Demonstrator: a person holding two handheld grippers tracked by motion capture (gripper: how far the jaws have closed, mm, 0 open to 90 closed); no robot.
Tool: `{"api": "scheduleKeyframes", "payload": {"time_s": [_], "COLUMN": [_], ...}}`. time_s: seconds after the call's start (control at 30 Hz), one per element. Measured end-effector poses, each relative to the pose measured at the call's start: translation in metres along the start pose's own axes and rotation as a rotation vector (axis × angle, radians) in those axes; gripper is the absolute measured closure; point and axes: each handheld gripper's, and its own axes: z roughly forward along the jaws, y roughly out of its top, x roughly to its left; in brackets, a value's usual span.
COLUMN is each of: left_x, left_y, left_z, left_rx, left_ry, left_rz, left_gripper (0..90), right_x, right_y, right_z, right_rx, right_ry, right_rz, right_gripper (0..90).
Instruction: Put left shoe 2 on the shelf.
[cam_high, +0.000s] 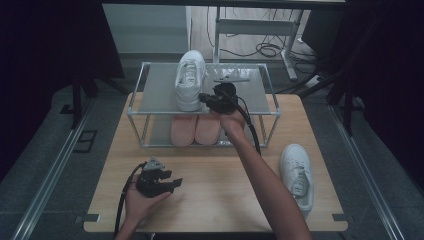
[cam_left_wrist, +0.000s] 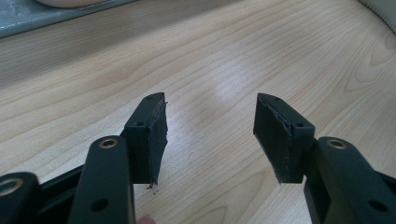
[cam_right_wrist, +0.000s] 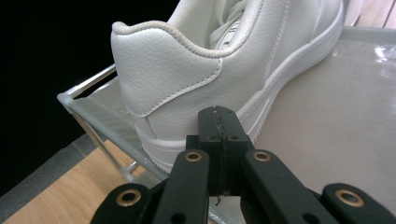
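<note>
White sneaker (cam_high: 189, 80) sits on the rack's (cam_high: 160, 90) top shelf, toe at twelve o'clock, heel near the front edge. Right gripper (cam_high: 206, 97) is just beside that heel at three o'clock, jaws pressed together on nothing. Its mate (cam_high: 298, 176) lies on the table (cam_high: 210, 195) at four o'clock. Left gripper (cam_high: 176, 182), at seven o'clock, jaws spread, empty.

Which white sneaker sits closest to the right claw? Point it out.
The white sneaker on the rack's top shelf, its heel right at the shut right claw. The other white sneaker lies on the table, far from it.
</note>
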Motion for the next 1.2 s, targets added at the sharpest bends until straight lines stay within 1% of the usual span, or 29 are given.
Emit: {"api": "scheduleKeyframes", "payload": {"time_s": [0.13,0.5,0.63,0.67,0.8,0.83,0.87,0.9,1.0,1.17,1.2], "left_x": [0.0,0.001,0.001,0.0,0.0,-0.001,-0.001,-0.001,-0.001,-0.001,-0.001], "left_y": [0.0,0.0,0.0,0.0,0.0,0.0,0.0,0.0,0.0,-0.001,0.0], "left_z": [0.0,-0.001,0.0,0.001,0.001,0.001,0.001,0.001,0.002,0.003,0.003], "left_rx": [0.0,0.0,0.002,0.004,0.006,0.006,0.006,0.006,0.007,0.013,0.016], "left_ry": [-0.001,-0.001,-0.002,-0.001,-0.004,-0.004,-0.004,-0.004,-0.004,-0.005,-0.005], "left_rz": [0.001,0.0,0.0,0.002,0.002,0.001,0.001,0.001,0.0,0.003,0.005], "left_gripper": [44.6,44.5,44.5,44.5,44.5,44.5,44.5,44.5,44.5,44.5,44.5], "right_x": [0.002,-0.002,-0.002,-0.003,-0.005,-0.007,-0.007,-0.01,-0.013,-0.02,-0.023], "right_y": [0.0,-0.002,-0.002,-0.003,-0.005,-0.009,-0.009,-0.012,-0.016,-0.029,-0.034], "right_z": [0.001,-0.004,-0.011,-0.016,-0.022,-0.027,-0.027,-0.032,-0.036,-0.048,-0.051], "right_rx": [-0.008,-0.008,-0.012,-0.016,-0.021,-0.023,-0.023,-0.021,-0.02,-0.011,-0.004], "right_ry": [-0.004,-0.009,-0.013,-0.014,-0.016,-0.017,-0.017,-0.018,-0.019,-0.037,-0.042], "right_rz": [-0.006,-0.018,-0.037,-0.039,-0.04,-0.036,-0.036,-0.032,-0.031,-0.031,-0.032], "right_gripper": [90.0,90.0,90.0,90.0,90.0,89.9,89.9,89.9,89.9,89.8,89.8]}}
